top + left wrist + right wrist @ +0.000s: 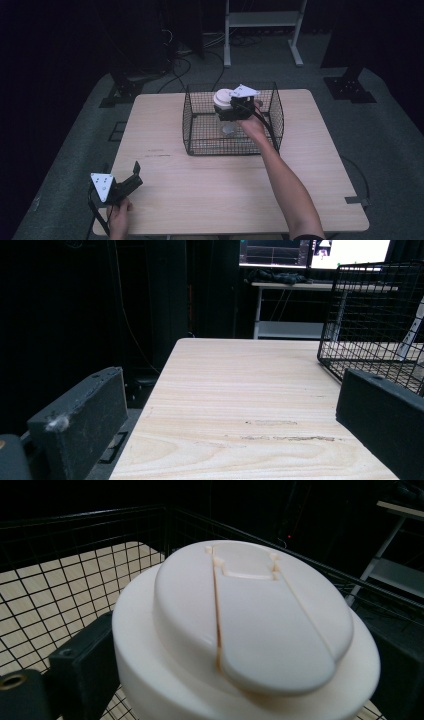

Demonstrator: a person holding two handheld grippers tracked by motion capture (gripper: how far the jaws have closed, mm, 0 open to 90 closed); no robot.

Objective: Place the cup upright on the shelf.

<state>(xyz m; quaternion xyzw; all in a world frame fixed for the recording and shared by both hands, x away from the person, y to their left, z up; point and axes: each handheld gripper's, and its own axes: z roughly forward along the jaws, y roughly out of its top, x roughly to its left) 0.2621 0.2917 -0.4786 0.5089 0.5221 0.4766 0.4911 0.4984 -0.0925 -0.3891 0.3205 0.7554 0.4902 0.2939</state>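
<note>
Careful — your right gripper (234,107) clamps the white flip-top lid (240,630) over the wire basket (197,145), and a brush against its rim could jar it loose — left gripper (131,176) gapes empty.

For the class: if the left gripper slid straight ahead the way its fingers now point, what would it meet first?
Probably nothing on the table: the left gripper is open, and bare wood runs ahead between its fingers to the far edge. The wire basket lies off to the right; the right finger might graze its corner, though depth is unclear.
</note>
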